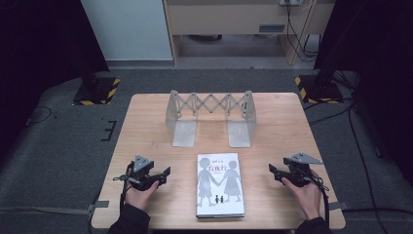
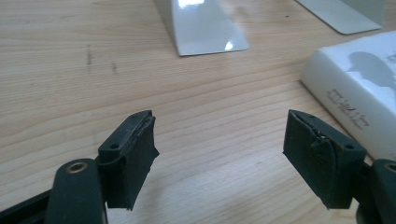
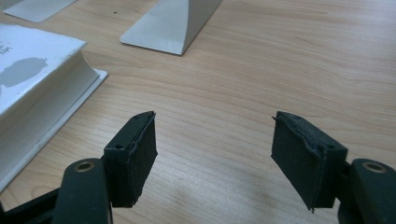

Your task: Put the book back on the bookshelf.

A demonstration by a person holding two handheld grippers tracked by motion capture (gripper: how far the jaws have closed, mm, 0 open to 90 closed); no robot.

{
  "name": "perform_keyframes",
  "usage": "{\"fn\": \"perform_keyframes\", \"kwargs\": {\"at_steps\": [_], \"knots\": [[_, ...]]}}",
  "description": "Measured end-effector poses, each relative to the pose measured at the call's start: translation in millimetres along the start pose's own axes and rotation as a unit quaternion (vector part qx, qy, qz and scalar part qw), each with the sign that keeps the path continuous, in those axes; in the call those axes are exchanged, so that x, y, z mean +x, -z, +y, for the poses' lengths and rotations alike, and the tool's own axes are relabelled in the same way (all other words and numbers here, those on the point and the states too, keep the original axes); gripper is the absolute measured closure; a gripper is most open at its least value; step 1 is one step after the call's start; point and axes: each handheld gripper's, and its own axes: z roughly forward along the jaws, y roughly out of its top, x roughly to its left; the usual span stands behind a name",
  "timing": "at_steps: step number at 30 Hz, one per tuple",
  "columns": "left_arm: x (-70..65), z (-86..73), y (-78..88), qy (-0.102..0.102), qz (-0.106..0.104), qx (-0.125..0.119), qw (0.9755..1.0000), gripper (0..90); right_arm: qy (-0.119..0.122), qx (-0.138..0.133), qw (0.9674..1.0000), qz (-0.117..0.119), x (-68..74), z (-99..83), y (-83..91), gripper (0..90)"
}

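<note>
Figure: 2 hand-held grippers flanking a book before a lift. The book [image 1: 220,185] is lying flat, cover up, on the wooden table [image 1: 146,131], midway between the left gripper [image 1: 164,174] and the right gripper [image 1: 272,171], touching neither. Both grippers are resting low over the table with jaws spread and nothing between them; in the left gripper view the pads [image 2: 135,158] are framing bare wood, with the book's corner [image 2: 359,79] just beside the right-hand jaw, and in the right gripper view the book [image 3: 32,79] is sitting off the left-hand jaw.

Handling, as a judgement: the book is looking like a stiff, moderately heavy hardback with a smooth pale jacket that is likely being slippery under the pads. Its cover boards are overhanging the page block, so a long edge is offering a lip; gripping across the closed thickness near the middle of a long side is looking safest, since a corner grip is risking the cover swinging open.

Containers: beyond both grippers, an expandable metal bookend rack [image 1: 209,117] is standing with 2 upright ends joined by a scissor lattice. Its bay is holding nothing, and its 2 base plates [image 1: 184,132] are lying toward the book, well apart from it.
</note>
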Motion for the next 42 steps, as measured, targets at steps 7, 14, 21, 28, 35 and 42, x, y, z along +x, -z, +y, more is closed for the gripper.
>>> {"fn": "perform_keyframes", "kwargs": {"at_steps": [7,14,21,28,35,42], "knots": [[-13.9,0.5,0.4,-0.013,-0.022,-0.003,0.9997,24.0,0.003,-0.01,0.9998,0.018,8.1,5.3,1.6,31.3],[-24.7,1.7,0.8,-0.015,-0.044,-0.012,0.9989,24.1,0.007,-0.018,0.9992,0.036,20.1,11.3,3.6,31.6],[-35.3,2.3,0.2,-0.023,-0.057,-0.013,0.998,24.1,0.008,-0.021,0.9983,0.054,30.6,15.1,3.7,30.9],[-46.7,1.2,-2.3,-0.033,-0.072,-0.007,0.9968,24.2,0.0,-0.02,0.997,0.075,38.7,15.3,1.0,31.7],[-54.4,0.2,-4.3,-0.039,-0.085,-0.002,0.9956,24.5,-0.004,-0.018,0.9959,0.088,47.1,13.7,-2.4,31.6],[-60.5,-0.4,-5.9,-0.04,-0.096,-0.002,0.9946,24.5,-0.009,-0.02,0.9947,0.101,54.2,13.2,-4.5,31.6]]}}
